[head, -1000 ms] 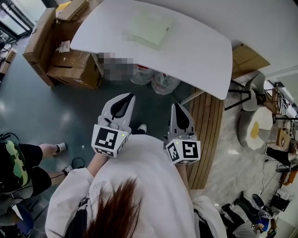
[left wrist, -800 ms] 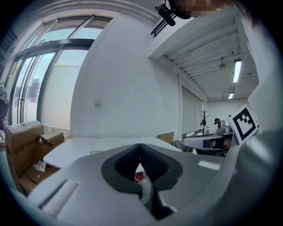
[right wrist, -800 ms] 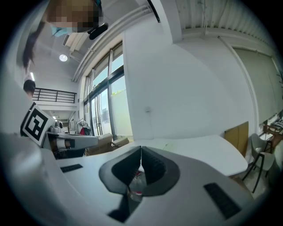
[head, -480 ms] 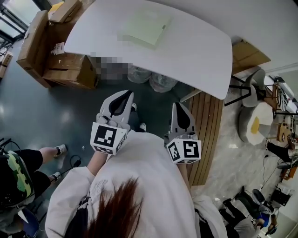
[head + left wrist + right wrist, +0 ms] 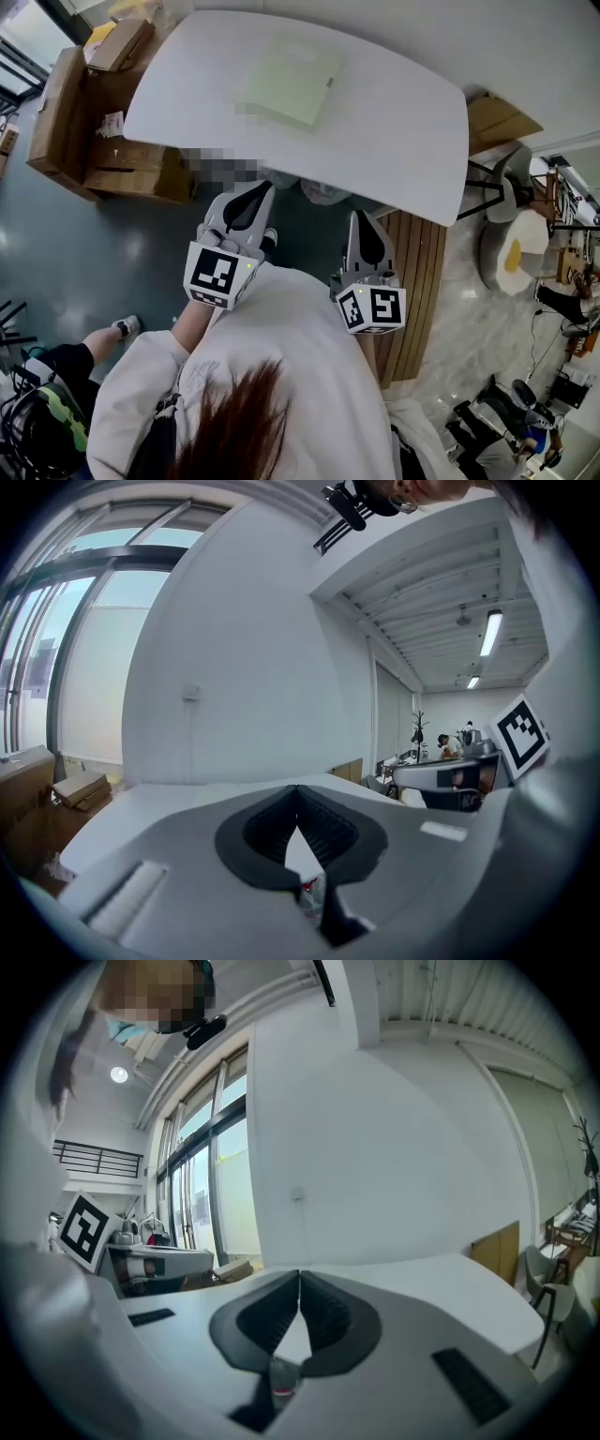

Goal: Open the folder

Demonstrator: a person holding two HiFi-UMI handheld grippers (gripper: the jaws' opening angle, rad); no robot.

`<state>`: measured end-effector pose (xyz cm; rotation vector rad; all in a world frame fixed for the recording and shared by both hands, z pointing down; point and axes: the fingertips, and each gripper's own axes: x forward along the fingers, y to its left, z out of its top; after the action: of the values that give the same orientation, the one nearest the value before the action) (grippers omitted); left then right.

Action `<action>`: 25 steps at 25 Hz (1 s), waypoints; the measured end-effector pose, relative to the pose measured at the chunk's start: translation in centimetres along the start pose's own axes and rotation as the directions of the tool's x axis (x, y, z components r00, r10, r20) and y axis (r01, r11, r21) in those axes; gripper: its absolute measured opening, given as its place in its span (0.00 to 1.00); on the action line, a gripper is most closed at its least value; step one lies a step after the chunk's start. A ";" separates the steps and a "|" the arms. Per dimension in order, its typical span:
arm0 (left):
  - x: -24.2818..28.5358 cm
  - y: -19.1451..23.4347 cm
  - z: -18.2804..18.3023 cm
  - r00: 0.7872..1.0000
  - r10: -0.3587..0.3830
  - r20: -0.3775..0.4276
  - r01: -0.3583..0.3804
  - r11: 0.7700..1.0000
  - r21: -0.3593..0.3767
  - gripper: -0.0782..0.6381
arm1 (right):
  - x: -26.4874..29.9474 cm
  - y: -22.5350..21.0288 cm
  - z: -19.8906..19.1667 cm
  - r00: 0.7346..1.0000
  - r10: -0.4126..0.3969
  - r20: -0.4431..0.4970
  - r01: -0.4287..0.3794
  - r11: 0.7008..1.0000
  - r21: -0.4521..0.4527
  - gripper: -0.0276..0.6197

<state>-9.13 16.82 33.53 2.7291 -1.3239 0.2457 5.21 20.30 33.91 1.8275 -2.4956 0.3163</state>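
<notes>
Pale green flat folder (image 5: 292, 86) lies closed on the far half of the wide white table (image 5: 403, 131), well apart from both tools. We hold the left gripper (image 5: 255, 194) with its jaws pressed together and nothing between them. The right gripper (image 5: 362, 217) is just the same, its dark pads meeting at the tip with nothing held. Both point roughly level toward the table, and their tips are short of its near edge, over the dark floor (image 5: 112, 244). From above the folder looks nearly square, so we cannot name a long axis with confidence. Its edges sit slightly skewed to the table's near edge, with one corner turned toward us. We cannot tell which side is the spine. Brown cardboard boxes (image 5: 89, 141) stand beside the table's left end.
</notes>
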 end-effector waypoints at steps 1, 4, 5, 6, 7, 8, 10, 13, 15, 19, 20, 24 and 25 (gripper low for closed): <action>0.5 0.6 0.1 1.000 -0.006 -0.001 0.006 1.000 0.004 0.12 | 0.8 0.0 0.2 1.000 -0.004 0.005 0.004 1.000 -0.001 0.05; 1.7 2.1 0.5 1.000 -0.021 -0.001 0.021 1.000 0.011 0.12 | 2.6 -0.2 0.5 1.000 -0.020 0.013 0.020 1.000 0.004 0.05; 2.0 2.6 0.6 1.000 -0.024 -0.001 0.024 1.000 0.012 0.12 | 3.1 -0.2 0.4 1.000 -0.026 0.013 0.026 1.000 0.007 0.05; 2.2 3.0 0.7 1.000 -0.027 0.000 0.027 1.000 0.014 0.12 | 3.5 -0.3 0.4 0.999 -0.030 0.014 0.030 0.999 0.010 0.05; 2.5 3.4 0.8 1.000 -0.029 0.000 0.029 0.999 0.016 0.12 | 4.0 -0.3 0.4 0.999 -0.035 0.016 0.035 0.999 0.011 0.05; 2.7 3.7 0.8 0.999 -0.032 0.001 0.032 0.999 0.017 0.12 | 4.3 -0.3 0.4 0.999 -0.040 0.017 0.040 0.999 0.012 0.05; 3.0 4.4 0.7 0.999 -0.039 -0.004 0.039 0.999 0.017 0.12 | 5.0 -0.3 0.3 0.998 -0.052 0.020 0.051 0.999 0.019 0.05; 3.2 5.7 0.3 0.999 -0.049 -0.013 0.050 0.998 0.024 0.12 | 6.1 0.2 0.1 0.998 -0.064 0.025 0.064 0.997 0.033 0.05; 3.4 6.6 0.3 0.999 -0.049 -0.015 0.050 0.998 0.026 0.12 | 6.8 0.5 0.1 0.997 -0.068 0.025 0.067 0.997 0.035 0.05; 3.7 7.5 0.5 0.999 -0.038 -0.019 0.038 0.999 0.010 0.12 | 7.4 0.5 -0.2 0.997 -0.072 0.011 0.071 0.997 0.039 0.05; 3.9 7.6 0.5 0.999 -0.037 -0.022 0.037 0.999 0.007 0.12 | 7.5 0.4 -0.2 0.997 -0.073 0.007 0.073 0.997 0.039 0.05; 4.4 7.8 0.6 0.999 -0.035 -0.026 0.035 0.999 0.004 0.12 | 8.1 -0.3 0.1 0.997 -0.078 0.001 0.078 0.996 0.036 0.05; 4.5 7.8 0.7 0.999 -0.032 -0.027 0.033 0.999 0.005 0.12 | 8.2 -0.4 0.1 0.997 -0.076 -0.001 0.076 0.996 0.035 0.05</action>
<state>-12.43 8.40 33.88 2.7393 -1.2731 0.2823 3.07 12.41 35.03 1.9297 -2.4281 0.3589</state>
